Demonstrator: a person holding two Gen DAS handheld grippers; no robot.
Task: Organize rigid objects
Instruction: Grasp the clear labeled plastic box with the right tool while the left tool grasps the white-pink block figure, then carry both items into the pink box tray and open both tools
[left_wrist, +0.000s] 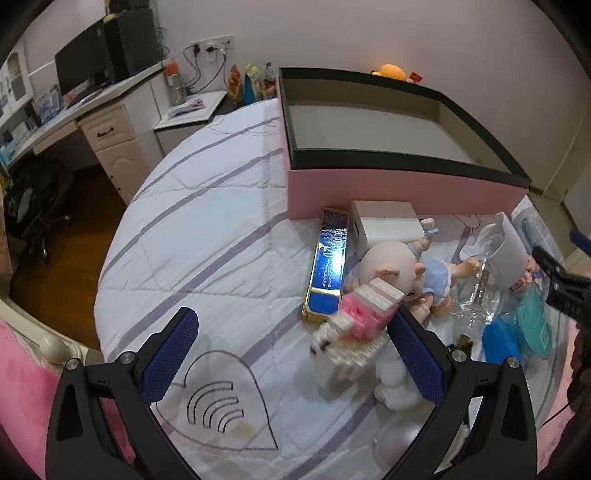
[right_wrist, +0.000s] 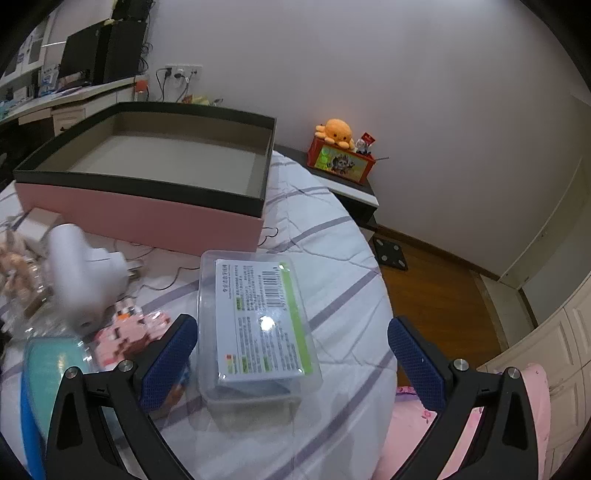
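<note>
On a quilted bed (left_wrist: 207, 229), a pink box (left_wrist: 399, 192) with a dark rim sits open and bare inside, apparently the bin into which the loose items heaped against its front wall are to be sorted. From left to right in the left wrist view lie a blue-and-gold case (left_wrist: 327, 266), a white box (left_wrist: 386, 225), a doll (left_wrist: 402, 271) on its side, a pink-and-white block model (left_wrist: 360, 325) and a white charger (left_wrist: 506, 251). The left gripper (left_wrist: 295, 354) is spread wide and holds nothing; its right-hand finger stands just beside the block model, though contact cannot be confirmed. Seen from the right wrist, a clear plastic case (right_wrist: 255, 325) with a printed label lies flat between the fingers of the right gripper (right_wrist: 293, 362), likewise fully spread and empty, near the case but not gripping it. It looks lined up as the next item to pick.
</note>
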